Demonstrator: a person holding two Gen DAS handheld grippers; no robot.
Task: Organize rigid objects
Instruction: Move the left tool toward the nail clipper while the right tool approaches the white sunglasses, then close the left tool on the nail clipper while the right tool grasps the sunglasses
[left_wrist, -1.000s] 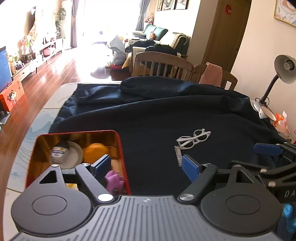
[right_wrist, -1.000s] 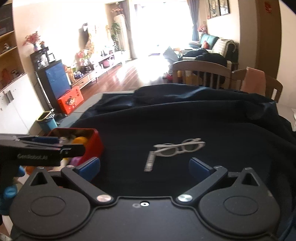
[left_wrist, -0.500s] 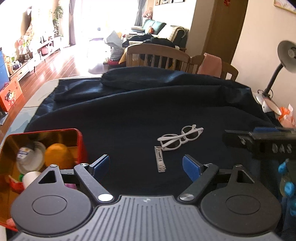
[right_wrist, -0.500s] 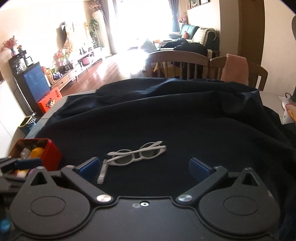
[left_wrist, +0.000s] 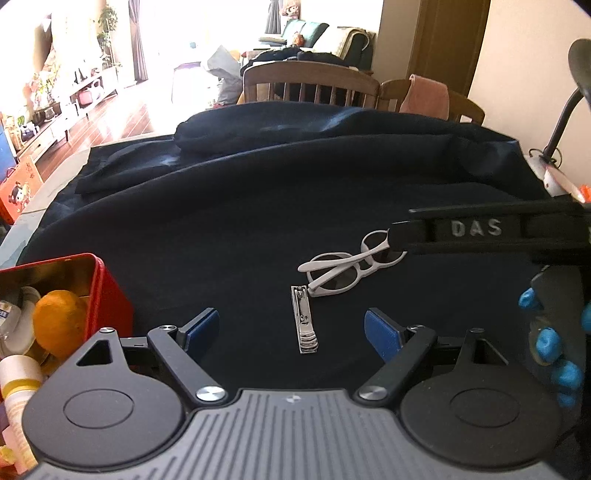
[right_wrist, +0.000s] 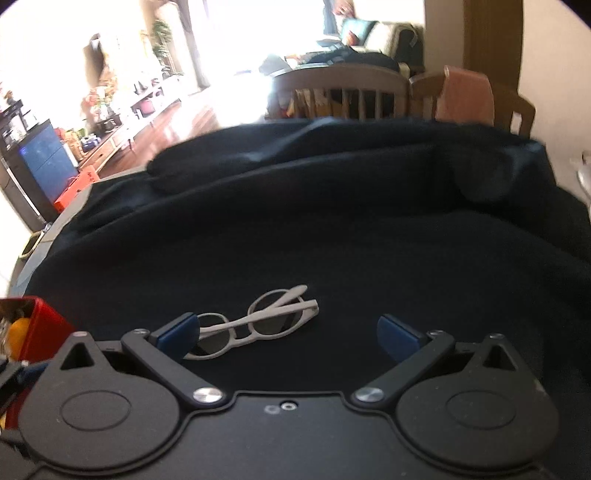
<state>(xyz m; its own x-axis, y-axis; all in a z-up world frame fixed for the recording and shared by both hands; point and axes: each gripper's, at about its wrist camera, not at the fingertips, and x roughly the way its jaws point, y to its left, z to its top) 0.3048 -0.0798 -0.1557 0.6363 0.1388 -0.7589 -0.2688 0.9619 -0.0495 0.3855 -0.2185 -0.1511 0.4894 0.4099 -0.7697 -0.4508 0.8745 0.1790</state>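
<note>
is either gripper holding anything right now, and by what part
Nothing is held. The left gripper is open above the nail clipper, and the right gripper is open over the folded glasses; both things lie on the dark cloth.

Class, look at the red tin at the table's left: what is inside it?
Inside the red tin: an orange fruit, a white jar and a pale tube. The left gripper's body hides anything deeper.

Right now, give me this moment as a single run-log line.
left gripper: open, over nail clipper | right gripper: open, over glasses | red tin: left, holds items | nothing held
</note>
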